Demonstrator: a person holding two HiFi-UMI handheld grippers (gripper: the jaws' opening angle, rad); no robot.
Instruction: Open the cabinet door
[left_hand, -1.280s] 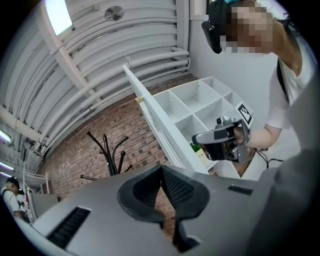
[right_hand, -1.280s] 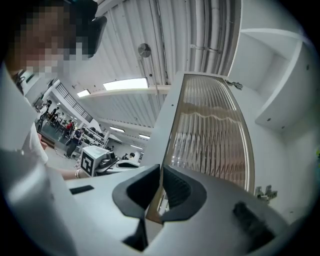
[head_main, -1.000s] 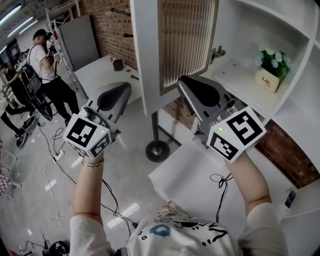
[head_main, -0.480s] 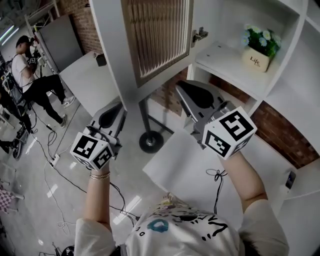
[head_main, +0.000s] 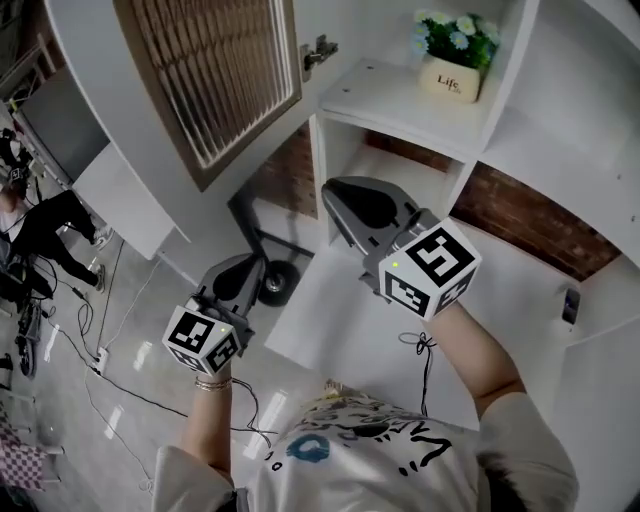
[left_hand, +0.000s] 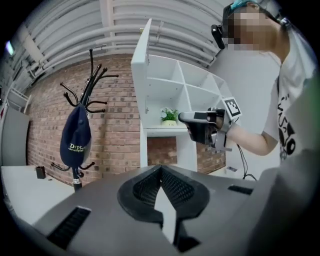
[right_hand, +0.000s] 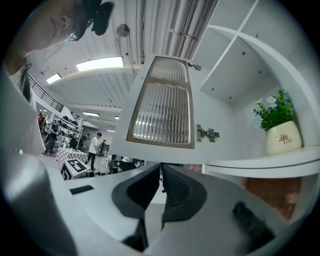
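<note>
Cabinet door (head_main: 200, 90) open | left claw (left_hand: 160, 170) together, empty | right claw (right_hand: 160, 167) together, empty

head looks down; gripper views share cabinet (right_hand: 235, 75)

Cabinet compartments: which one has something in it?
The compartment right behind the open ribbed-glass door. A small potted plant stands on its shelf, while the other compartments in view show only bare white boards.
</note>
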